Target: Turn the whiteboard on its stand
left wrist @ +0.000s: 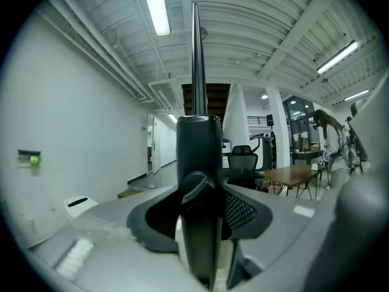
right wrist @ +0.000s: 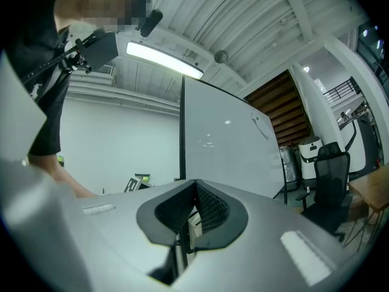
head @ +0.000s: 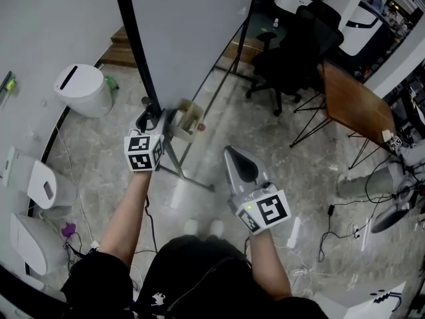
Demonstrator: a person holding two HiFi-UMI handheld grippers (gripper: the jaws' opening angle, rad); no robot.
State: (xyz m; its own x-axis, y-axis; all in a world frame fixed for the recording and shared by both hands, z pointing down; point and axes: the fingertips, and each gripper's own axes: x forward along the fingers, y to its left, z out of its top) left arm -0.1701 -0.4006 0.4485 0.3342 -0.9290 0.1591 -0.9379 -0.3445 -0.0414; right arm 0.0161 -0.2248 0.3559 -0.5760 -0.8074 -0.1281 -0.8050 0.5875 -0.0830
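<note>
The whiteboard [head: 189, 32] stands upright on its stand, its black side post [head: 136, 45] running down the left edge. My left gripper [head: 151, 113] is at that post, low down near the board's bottom corner. In the left gripper view the post [left wrist: 197, 145] and its black knob [left wrist: 196, 187] fill the gap between the jaws, and the pads [left wrist: 240, 212] lie against its sides. My right gripper [head: 230, 151] hangs in the air to the right of the stand, shut, with nothing in it. From the right gripper view the board's white face [right wrist: 234, 142] and black edge [right wrist: 182, 132] show beyond the jaws [right wrist: 194, 207].
The stand's metal legs [head: 192, 177] spread on the floor in front of my feet. A white bin [head: 83, 88] stands at the left and a black office chair [head: 292, 58] and wooden table [head: 355, 102] at the right. Cables [head: 325, 238] lie on the floor.
</note>
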